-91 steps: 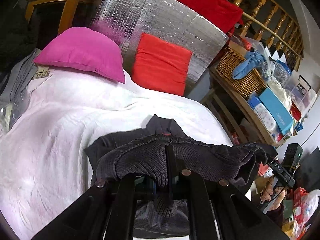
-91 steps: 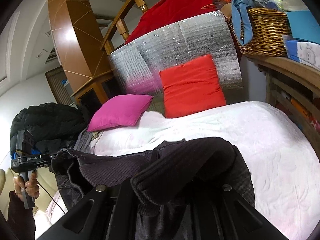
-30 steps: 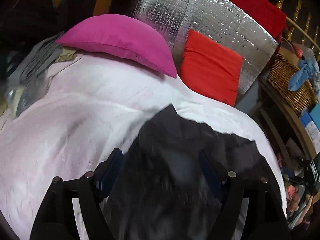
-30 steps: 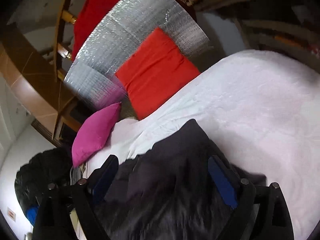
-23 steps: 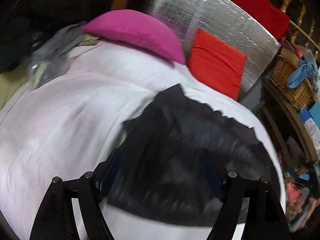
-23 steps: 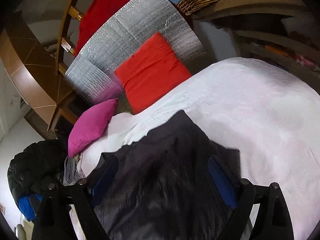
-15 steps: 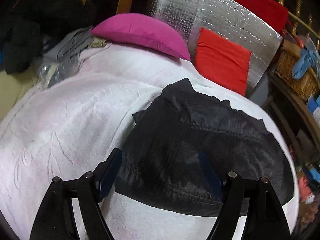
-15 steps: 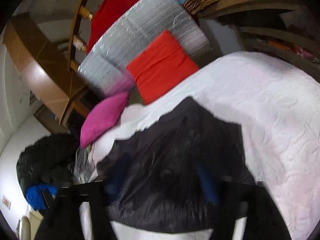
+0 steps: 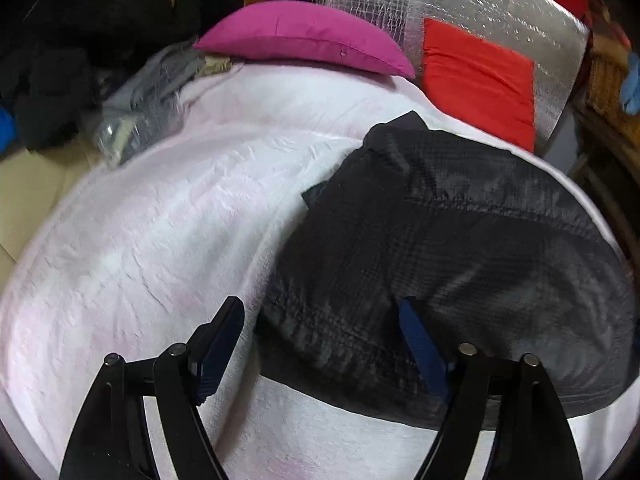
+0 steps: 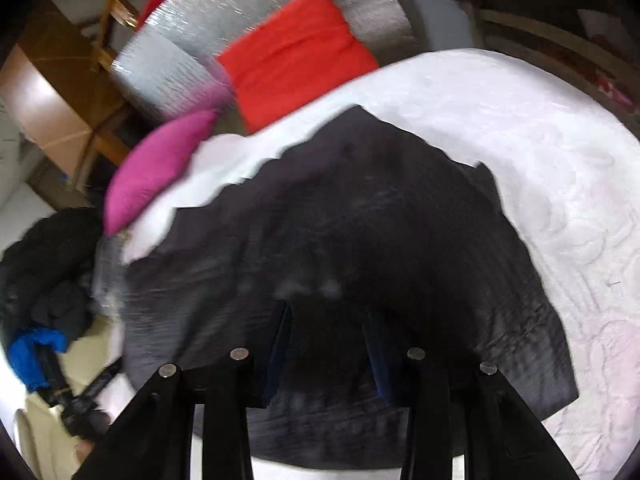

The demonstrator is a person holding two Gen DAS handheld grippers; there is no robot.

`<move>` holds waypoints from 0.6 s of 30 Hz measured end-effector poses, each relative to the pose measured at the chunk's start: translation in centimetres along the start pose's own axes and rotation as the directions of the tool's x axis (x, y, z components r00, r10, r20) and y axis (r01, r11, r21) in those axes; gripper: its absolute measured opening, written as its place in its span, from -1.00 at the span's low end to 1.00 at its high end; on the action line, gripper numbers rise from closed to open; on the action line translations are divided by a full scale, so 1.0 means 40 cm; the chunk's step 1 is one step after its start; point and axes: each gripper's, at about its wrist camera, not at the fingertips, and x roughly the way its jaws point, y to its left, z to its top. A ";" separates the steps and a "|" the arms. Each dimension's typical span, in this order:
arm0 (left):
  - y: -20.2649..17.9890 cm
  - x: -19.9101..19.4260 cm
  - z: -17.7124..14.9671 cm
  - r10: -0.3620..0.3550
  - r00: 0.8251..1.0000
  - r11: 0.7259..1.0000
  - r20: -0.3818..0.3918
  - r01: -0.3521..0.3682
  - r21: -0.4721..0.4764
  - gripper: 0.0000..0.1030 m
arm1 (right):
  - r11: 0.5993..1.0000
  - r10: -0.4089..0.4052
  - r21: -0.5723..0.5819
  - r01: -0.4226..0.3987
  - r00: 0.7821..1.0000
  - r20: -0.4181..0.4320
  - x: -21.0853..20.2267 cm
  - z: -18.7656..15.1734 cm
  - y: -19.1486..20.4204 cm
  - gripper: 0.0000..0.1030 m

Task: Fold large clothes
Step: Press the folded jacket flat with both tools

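Left wrist view, nearest first: my left gripper [image 9: 320,336] has its jaws spread wide, grasping nothing, and the near left edge of the dark garment [image 9: 460,248] lies between and below them. Beyond it the garment lies spread on the white bedcover [image 9: 152,240], with bare cover to the garment's left. Behind the garment sit a pink pillow [image 9: 308,40] and a red cushion [image 9: 480,80] against a silver panel [image 9: 460,0].

Right wrist view, blurred: my right gripper [image 10: 326,344] has just been closing, its jaws now about half apart over the garment's near middle. I cannot tell whether the pads are pinching cloth yet. The pink pillow and red cushion lie past the garment's far edge.

I judge this as the start of a fold. To do it well, I should lower both grippers onto the near hem, take matching bites at the same depth, check that each pad holds only the layers intended, then lift evenly so the edge stays straight.
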 end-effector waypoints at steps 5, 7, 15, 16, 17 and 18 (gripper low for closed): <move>-0.044 -0.010 -0.015 0.095 0.993 0.989 0.063 -0.102 0.106 0.60 | 1.000 -0.029 0.003 0.029 1.000 0.004 0.024 0.007 -0.018 -0.21; -0.050 -0.015 -0.017 0.116 0.990 0.984 0.078 -0.125 0.126 0.60 | 0.999 -0.035 0.000 0.035 0.999 0.002 0.014 0.007 -0.012 -0.21; -0.042 -0.048 -0.019 0.114 0.989 0.984 0.095 -0.126 0.129 0.60 | 0.978 0.194 0.072 -0.197 0.980 0.042 -0.122 -0.038 -0.013 0.40; -0.042 -0.054 -0.023 0.112 0.989 0.984 0.096 -0.124 0.129 0.60 | 0.976 0.203 0.076 -0.205 0.978 0.043 -0.133 -0.049 -0.014 0.40; -0.042 -0.058 -0.024 0.110 0.989 0.984 0.097 -0.122 0.128 0.60 | 0.973 0.213 0.084 -0.216 0.976 0.038 -0.142 -0.060 -0.014 0.41; -0.040 -0.064 -0.025 0.109 0.989 0.985 0.100 -0.121 0.127 0.60 | 0.970 0.224 0.090 -0.225 0.974 0.031 -0.147 -0.069 -0.015 0.41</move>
